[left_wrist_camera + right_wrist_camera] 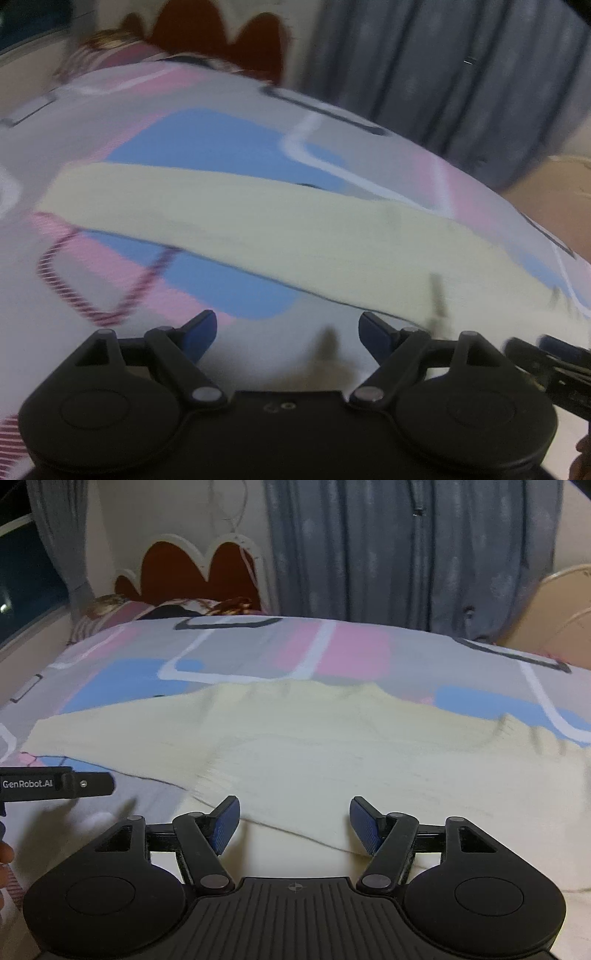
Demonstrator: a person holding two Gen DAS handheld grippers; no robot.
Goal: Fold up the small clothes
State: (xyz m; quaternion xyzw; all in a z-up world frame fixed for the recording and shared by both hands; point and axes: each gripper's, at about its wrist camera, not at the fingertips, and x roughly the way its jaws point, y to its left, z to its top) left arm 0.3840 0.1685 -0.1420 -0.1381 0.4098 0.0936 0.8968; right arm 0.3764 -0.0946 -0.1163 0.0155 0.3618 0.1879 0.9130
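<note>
- The right wrist view is sharp: a pale yellow garment (314, 746) lies spread across a bed (354, 653) with a cover of grey, pink and blue blocks, one sleeve reaching out to the left.
- That view also takes in a dark red scalloped headboard (192, 572), grey curtains (406, 546) and, at the left edge, the black body of the left tongs (59, 783) with a printed label.
- The left wrist view is smeared by motion blur; there the garment (258, 229) reads only as a long pale band across the cover, and the other tool pokes in at the right edge.
- The left tongs (287, 334) stand wide open above bare bed cover, just short of the garment's near edge, gripping nothing.
- The right tongs (294, 825) are open too, with blue fingers (224, 823) set apart over the garment's near hem; no cloth is pinched between them.
</note>
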